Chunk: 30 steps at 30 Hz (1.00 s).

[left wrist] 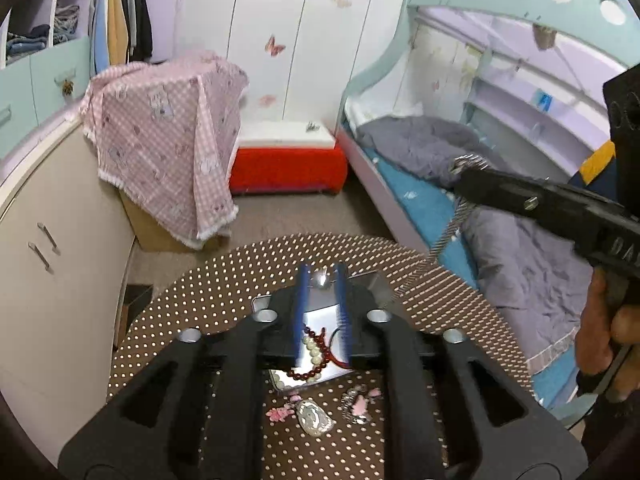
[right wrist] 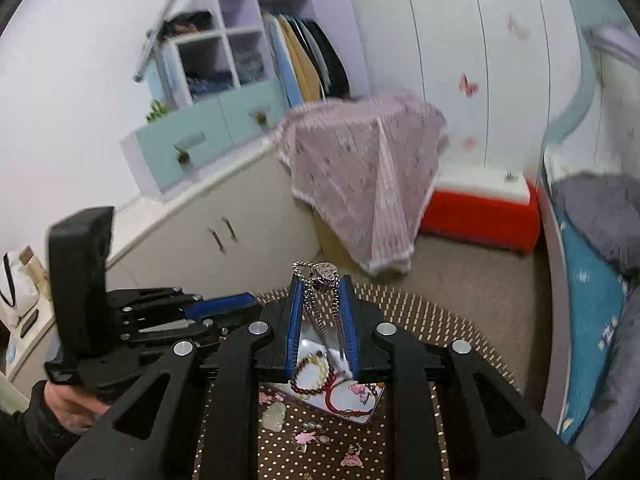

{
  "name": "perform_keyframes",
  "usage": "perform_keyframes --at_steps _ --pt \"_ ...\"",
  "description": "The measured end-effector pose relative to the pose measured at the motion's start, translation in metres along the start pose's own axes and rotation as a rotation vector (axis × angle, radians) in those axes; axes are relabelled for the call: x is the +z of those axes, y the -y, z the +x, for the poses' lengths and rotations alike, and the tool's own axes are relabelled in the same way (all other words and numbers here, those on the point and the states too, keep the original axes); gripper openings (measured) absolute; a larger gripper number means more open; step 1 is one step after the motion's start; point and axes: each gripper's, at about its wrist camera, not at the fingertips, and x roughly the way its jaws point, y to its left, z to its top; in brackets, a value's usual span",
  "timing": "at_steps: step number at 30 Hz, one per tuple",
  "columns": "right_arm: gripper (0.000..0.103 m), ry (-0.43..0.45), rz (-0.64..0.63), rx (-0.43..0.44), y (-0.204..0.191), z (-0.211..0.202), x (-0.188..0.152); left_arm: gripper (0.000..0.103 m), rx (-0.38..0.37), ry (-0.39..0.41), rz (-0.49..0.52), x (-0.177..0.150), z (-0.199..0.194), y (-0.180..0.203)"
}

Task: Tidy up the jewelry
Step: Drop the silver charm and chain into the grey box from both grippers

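Note:
A shiny metal tray (left wrist: 316,312) lies on the round brown polka-dot table (left wrist: 224,292) and holds bead bracelets (left wrist: 316,354). My left gripper (left wrist: 322,276) hovers over the tray with its blue fingers (left wrist: 301,308) slightly apart and nothing between them. My right gripper (right wrist: 318,276) is shut on a silver chain necklace (right wrist: 320,280) with a pendant, whose chain hangs down over the tray (right wrist: 320,336). In the left wrist view the right gripper (left wrist: 460,168) is raised at the right with the chain (left wrist: 448,232) dangling. A pale jade pendant (left wrist: 314,416) and pink charms (left wrist: 362,404) lie on the table.
A bed with grey bedding (left wrist: 500,240) stands to the right of the table. A pink checked cloth covers a box (left wrist: 168,136) behind it, beside a red and white bench (left wrist: 288,160). White cabinets (left wrist: 48,240) run along the left.

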Motion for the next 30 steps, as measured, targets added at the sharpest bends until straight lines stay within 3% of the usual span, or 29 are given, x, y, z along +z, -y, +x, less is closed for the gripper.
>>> perform_keyframes --at_steps 1,2,4,5,6,20,30 --pt "0.023 -0.027 0.018 -0.017 0.004 0.010 -0.003 0.077 0.033 -0.004 -0.005 -0.003 0.006 -0.002" --pt "0.035 -0.050 0.038 -0.038 0.010 0.019 -0.008 0.094 0.052 0.019 -0.012 -0.004 0.005 -0.004" --pt "0.061 -0.052 0.087 -0.060 0.021 0.023 -0.017 0.094 0.068 0.026 -0.025 -0.009 0.004 -0.009" --pt "0.085 -0.041 0.109 -0.068 0.026 0.022 -0.020 0.094 0.077 0.019 -0.031 -0.010 0.004 -0.011" --pt "0.091 -0.019 0.128 -0.088 0.030 0.017 -0.024 0.094 0.093 0.019 -0.040 -0.011 0.002 -0.014" --pt "0.095 0.094 0.154 -0.152 0.023 -0.041 -0.048 0.094 0.190 0.121 -0.083 -0.043 -0.054 -0.025" --pt "0.095 0.111 0.130 -0.206 0.008 -0.065 -0.075 0.094 0.224 0.164 -0.096 -0.074 -0.085 -0.023"
